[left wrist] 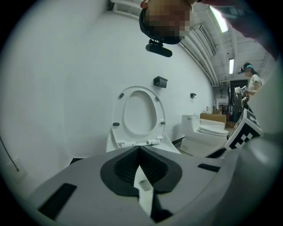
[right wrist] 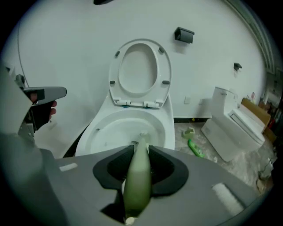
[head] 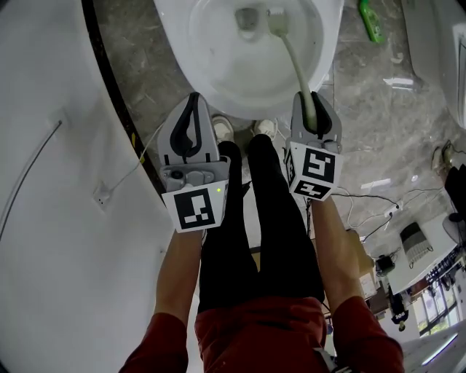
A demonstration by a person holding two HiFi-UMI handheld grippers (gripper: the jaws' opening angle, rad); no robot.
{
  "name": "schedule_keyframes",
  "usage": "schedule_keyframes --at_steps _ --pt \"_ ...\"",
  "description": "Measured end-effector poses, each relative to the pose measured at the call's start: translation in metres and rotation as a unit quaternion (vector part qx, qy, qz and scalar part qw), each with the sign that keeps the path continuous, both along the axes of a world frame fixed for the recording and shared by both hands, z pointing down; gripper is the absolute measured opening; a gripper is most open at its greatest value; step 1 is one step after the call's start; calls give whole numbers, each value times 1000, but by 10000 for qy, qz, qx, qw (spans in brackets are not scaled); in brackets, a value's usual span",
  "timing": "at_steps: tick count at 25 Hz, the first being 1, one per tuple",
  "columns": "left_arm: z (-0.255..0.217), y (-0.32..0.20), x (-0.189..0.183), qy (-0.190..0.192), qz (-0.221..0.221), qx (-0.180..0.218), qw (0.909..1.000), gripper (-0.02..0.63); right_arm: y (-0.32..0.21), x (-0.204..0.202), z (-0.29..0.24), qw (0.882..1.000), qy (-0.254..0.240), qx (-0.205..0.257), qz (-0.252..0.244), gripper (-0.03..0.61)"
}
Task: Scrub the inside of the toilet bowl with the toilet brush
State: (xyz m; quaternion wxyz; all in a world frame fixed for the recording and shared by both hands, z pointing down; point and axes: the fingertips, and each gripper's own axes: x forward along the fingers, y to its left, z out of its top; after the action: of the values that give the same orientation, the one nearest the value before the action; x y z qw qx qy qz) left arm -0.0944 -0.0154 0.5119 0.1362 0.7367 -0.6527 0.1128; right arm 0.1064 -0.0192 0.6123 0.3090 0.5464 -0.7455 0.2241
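The white toilet bowl (head: pixel 218 65) lies open below me, its seat and lid (right wrist: pixel 140 73) raised against the wall. My right gripper (head: pixel 314 100) is shut on the pale green handle of the toilet brush (head: pixel 298 69). The handle slants down into the bowl, and the brush head (head: pixel 277 22) rests near the drain hole. In the right gripper view the brush handle (right wrist: pixel 137 176) runs between the jaws, with the brush head (right wrist: pixel 142 133) over the bowl (right wrist: pixel 110 128). My left gripper (head: pixel 194 100) hovers at the bowl's near rim, shut with nothing in it; its pads (left wrist: pixel 132 165) meet.
A green bottle (head: pixel 371 20) lies on the marble floor right of the toilet. A second toilet (right wrist: pixel 236 128) stands further right. A curved white panel (head: pixel 51 182) with a cable fills the left. The person's shoes (head: pixel 222 130) stand just before the bowl.
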Motion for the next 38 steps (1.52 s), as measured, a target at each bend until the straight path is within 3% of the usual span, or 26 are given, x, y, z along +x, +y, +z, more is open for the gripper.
schedule_keyframes --at_steps 2,5,11,18,21,26,30,34,38 --pt "0 -1 0 6 -9 -2 10000 6 -3 -1 -2 9997 174 123 -105 115" --pt "0 -1 -1 12 -24 -8 10000 6 0 -10 18 9997 113 -159 -135 115" --pt "1 2 -8 -30 -54 -47 10000 6 9 -43 50 9899 -866 -1109 138 115" --pt "4 1 -13 -24 -132 -74 9999 6 -8 -78 -7 9734 -2182 -697 -96 115" --pt "4 -1 -13 -7 -126 -53 9999 6 -13 -76 -1 9675 -2413 -754 57 115" --pt "2 -2 -9 -18 -66 -54 10000 6 -22 -50 43 9728 -2007 -1054 481 115" --pt "3 -1 -8 -35 -32 -56 10000 6 -32 -24 51 9814 -1571 -889 654 115" --pt "5 0 -6 -42 -16 -90 10000 6 -41 -5 22 9934 -1048 -348 300 114" --pt "3 -2 -4 -8 -29 -50 10000 6 -41 -3 -9 9991 -102 236 -332 115"
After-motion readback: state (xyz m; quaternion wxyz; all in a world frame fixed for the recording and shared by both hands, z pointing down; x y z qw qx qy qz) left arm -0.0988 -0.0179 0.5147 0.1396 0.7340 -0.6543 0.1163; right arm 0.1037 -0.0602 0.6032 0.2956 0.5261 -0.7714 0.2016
